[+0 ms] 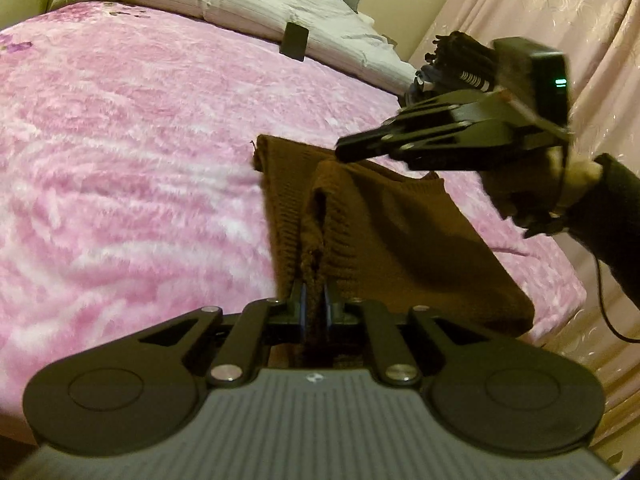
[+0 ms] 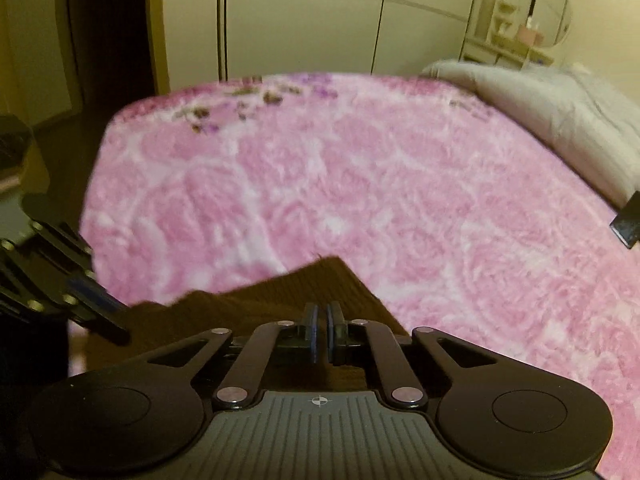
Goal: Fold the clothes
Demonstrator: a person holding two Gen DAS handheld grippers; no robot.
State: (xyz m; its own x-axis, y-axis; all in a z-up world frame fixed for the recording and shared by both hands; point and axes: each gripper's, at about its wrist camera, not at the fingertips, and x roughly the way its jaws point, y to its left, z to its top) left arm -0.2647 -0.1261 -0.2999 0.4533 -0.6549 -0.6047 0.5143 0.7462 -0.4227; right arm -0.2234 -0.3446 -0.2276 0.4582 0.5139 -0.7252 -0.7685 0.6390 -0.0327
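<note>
A brown knitted garment (image 1: 380, 232) hangs between my two grippers above the pink fleece bed cover (image 1: 120, 160). My left gripper (image 1: 315, 292) is shut on one edge of the brown garment, with knit bunched between the pads. My right gripper (image 2: 322, 320) has its pads nearly together just above the brown garment (image 2: 256, 304); whether cloth is pinched between them is not visible. It shows in the left wrist view (image 1: 352, 150) at the garment's far edge. The left gripper also shows at the left edge of the right wrist view (image 2: 100, 308).
A folded grey-white quilt (image 1: 240, 0) lies at the head of the bed, with a dark flat object (image 1: 295, 42) leaning on it. Pink curtains (image 1: 560, 20) hang on the right. A wardrobe (image 2: 300, 20) stands beyond the bed's far side.
</note>
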